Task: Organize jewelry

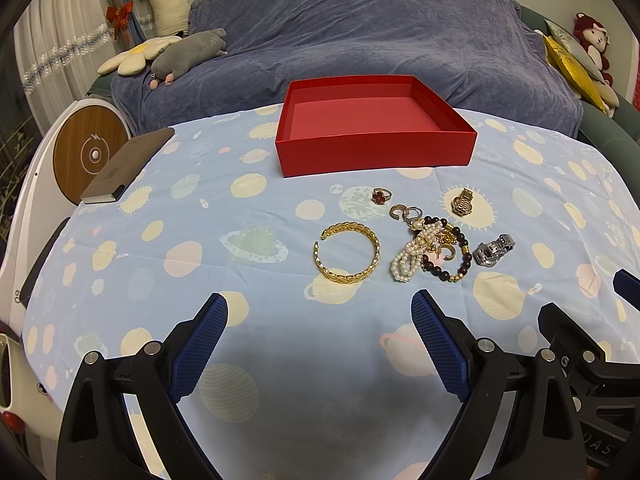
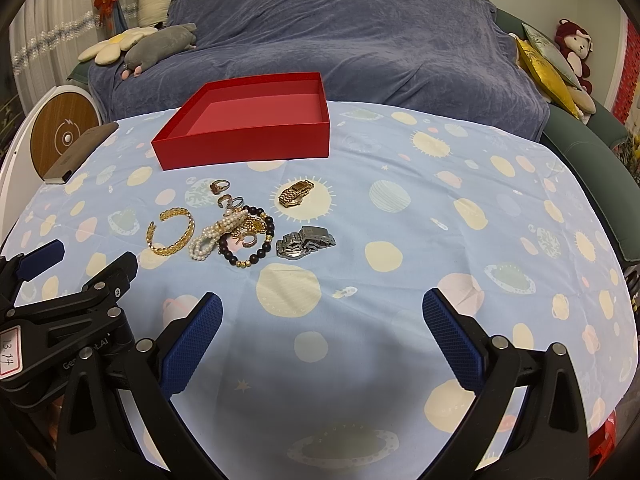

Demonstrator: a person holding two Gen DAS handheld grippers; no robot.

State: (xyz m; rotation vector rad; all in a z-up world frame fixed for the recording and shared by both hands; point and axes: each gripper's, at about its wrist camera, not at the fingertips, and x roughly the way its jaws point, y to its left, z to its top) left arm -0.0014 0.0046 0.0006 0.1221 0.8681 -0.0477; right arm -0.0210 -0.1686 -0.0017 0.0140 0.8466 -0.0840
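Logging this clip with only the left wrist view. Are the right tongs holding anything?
Observer: No. The right tongs are open and empty, above the cloth, short of the jewelry.
Operator: Which piece lies nearest them?
Observer: The silver watch, beside the dark bead bracelet; the gold watch lies beyond it.
Operator: Any marking on the left tongs?
Observer: A white tag on their body reads 13.14.
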